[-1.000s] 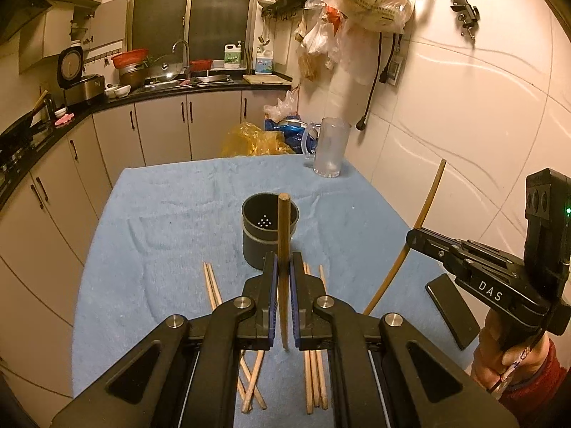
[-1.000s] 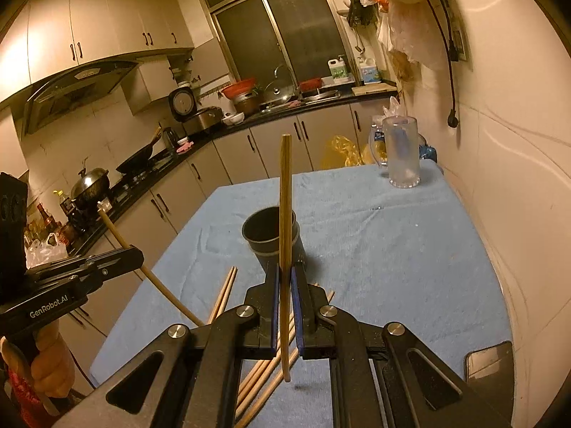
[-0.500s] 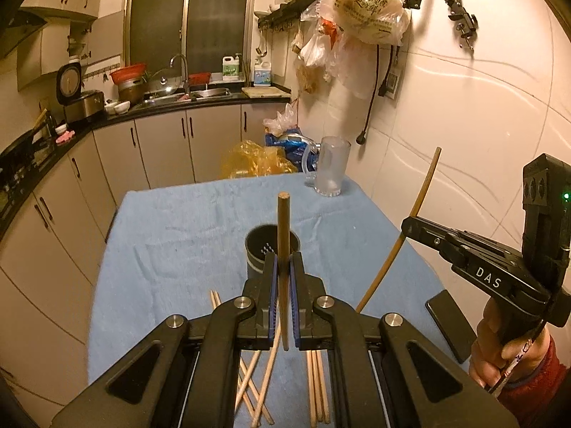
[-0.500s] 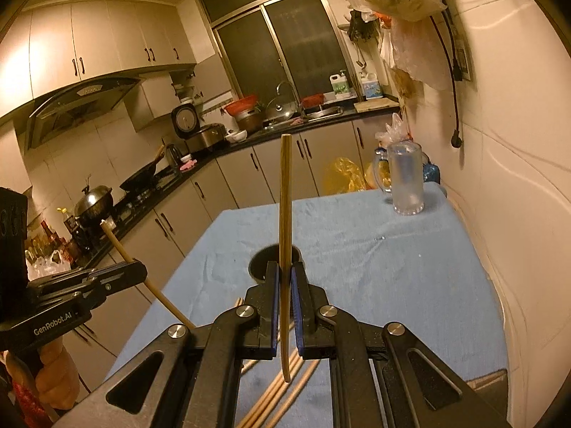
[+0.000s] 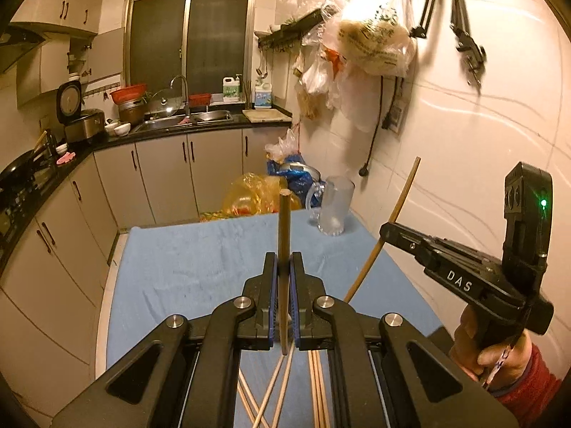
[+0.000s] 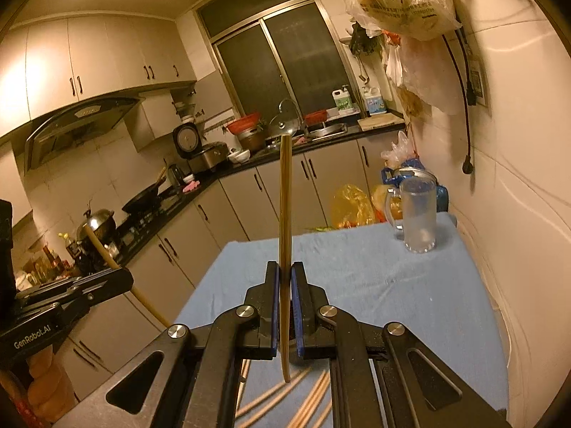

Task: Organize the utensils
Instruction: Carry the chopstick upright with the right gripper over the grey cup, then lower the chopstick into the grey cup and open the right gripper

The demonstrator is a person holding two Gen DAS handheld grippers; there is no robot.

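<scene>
Gripping one upright chopstick (image 5: 284, 249) apiece above the blue cloth (image 5: 185, 267), left gripper (image 5: 282, 267) and right gripper (image 6: 284, 278) are mid-task (loose chopsticks (image 5: 314, 385) remain on it).

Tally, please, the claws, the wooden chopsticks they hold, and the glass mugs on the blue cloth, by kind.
Black two-finger claws: 2 (left claw, right claw)
Wooden chopsticks held: 2 (left chopstick, right chopstick)
Clear glass mug: 1
Total: 5
Loose chopsticks on the blue cloth are partly hidden, uncounted.
</scene>
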